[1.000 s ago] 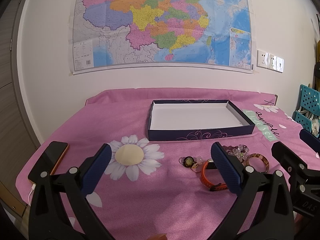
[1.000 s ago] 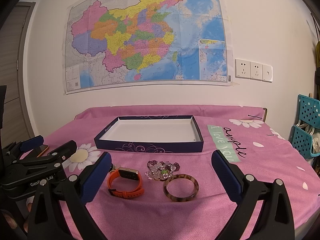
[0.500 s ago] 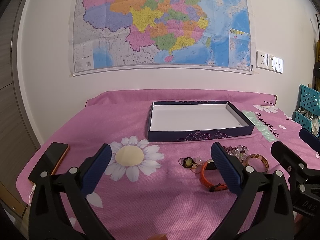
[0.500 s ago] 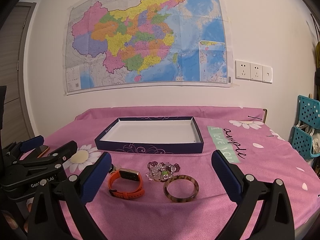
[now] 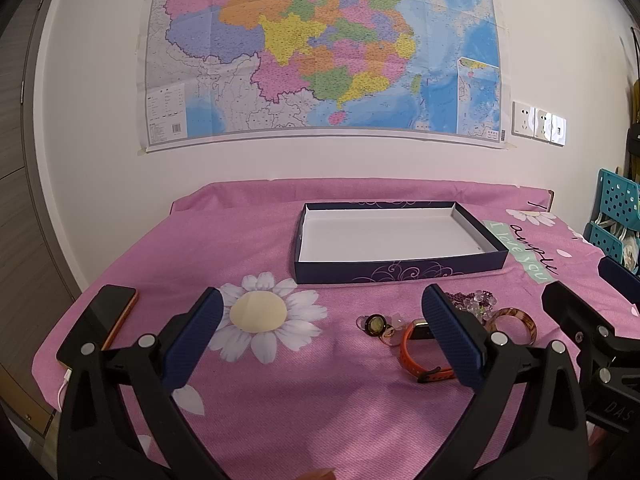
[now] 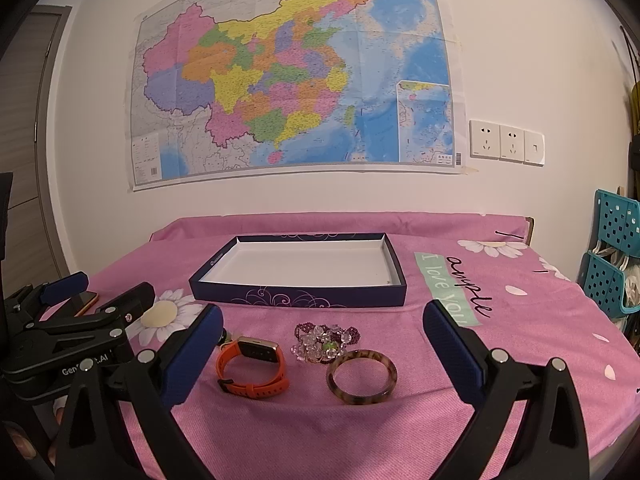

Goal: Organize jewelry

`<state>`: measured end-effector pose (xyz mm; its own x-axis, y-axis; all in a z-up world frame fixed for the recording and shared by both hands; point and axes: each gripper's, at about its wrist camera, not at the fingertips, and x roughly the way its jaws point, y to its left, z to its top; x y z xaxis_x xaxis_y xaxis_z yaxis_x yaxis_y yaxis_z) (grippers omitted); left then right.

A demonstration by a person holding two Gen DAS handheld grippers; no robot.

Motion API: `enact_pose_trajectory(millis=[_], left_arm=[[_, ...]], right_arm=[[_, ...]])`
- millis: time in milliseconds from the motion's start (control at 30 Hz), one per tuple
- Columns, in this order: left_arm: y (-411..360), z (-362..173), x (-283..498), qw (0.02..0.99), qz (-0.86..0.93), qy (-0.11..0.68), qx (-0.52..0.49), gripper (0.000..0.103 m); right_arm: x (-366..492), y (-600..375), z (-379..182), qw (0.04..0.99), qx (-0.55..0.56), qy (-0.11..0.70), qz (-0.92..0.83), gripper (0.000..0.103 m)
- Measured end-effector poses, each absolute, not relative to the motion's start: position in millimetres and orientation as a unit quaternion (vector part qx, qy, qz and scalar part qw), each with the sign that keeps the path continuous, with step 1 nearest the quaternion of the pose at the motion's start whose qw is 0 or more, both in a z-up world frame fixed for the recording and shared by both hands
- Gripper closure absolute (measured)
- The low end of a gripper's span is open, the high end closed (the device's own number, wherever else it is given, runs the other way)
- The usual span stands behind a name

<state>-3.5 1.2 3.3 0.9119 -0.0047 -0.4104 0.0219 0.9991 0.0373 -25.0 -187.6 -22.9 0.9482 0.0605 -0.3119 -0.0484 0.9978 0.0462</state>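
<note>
A shallow dark blue box [image 5: 400, 270] [image 6: 296, 296] with a white inside lies open on the pink cloth. In front of it lie an orange watch [image 6: 252, 372] [image 5: 420, 360], a bead-and-crystal bracelet [image 6: 324, 340] [image 5: 476, 300], a brown tortoiseshell bangle [image 6: 362, 376] [image 5: 516, 320] and a round ring piece [image 5: 376, 324]. My left gripper [image 5: 322, 332] is open and empty, near the table's front, left of the jewelry. My right gripper [image 6: 322, 344] is open and empty, with the watch and bangle lying between its fingers' lines of sight.
A phone [image 5: 100, 320] lies at the table's left edge. A teal basket rack [image 6: 612, 256] stands right of the table. A wall with a map [image 6: 296, 76] is behind it. The cloth has a daisy print [image 5: 260, 312].
</note>
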Motion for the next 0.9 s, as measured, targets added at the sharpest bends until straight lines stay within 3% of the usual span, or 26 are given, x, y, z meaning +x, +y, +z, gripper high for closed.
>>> enact_pose_trajectory(millis=[900], left_arm=[[-2.5,-3.0,4.4,0.975,-0.008,0.221,0.021,0.005]], right_arm=[[-21.8,-189.2,-24.9,0.986,0.020,0.165,0.028,0.006]])
